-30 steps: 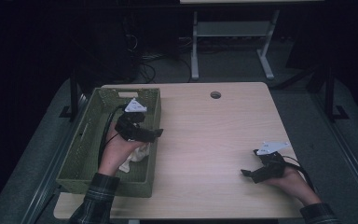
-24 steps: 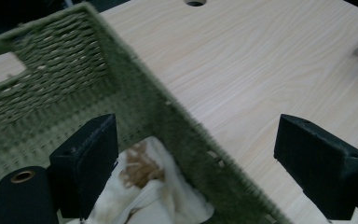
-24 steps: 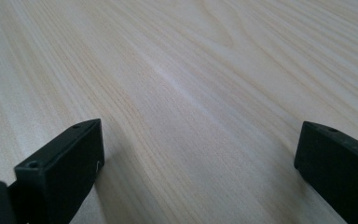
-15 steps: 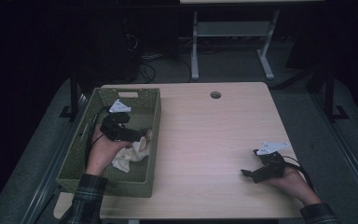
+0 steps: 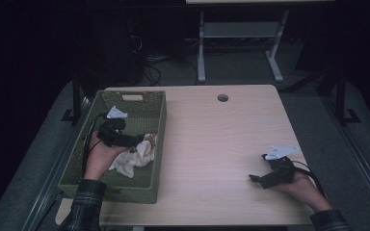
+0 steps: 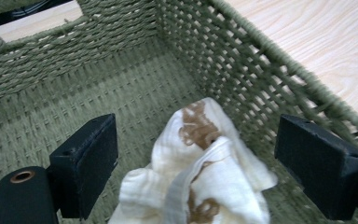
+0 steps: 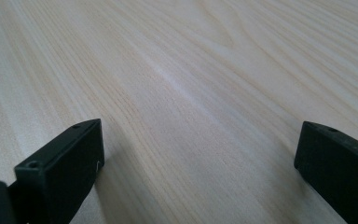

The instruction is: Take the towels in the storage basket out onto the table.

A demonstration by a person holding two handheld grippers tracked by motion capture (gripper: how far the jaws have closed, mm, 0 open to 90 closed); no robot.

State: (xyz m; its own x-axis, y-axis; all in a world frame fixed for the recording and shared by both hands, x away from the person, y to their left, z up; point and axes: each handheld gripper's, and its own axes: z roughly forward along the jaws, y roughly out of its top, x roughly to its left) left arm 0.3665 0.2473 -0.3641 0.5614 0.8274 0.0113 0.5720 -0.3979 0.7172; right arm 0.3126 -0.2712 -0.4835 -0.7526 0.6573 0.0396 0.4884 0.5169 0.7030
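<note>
The left hand-held gripper [image 5: 134, 140] is held inside the basket [image 5: 158, 144], jaws spread wide, with the cloth [image 6: 200, 182] lying loose between them on the basket floor. Since the earlier frames it has been drawn back toward the basket's left. The right hand-held gripper [image 5: 256, 178] is rested wide open on the bench [image 5: 212, 144], unmoved.
</note>
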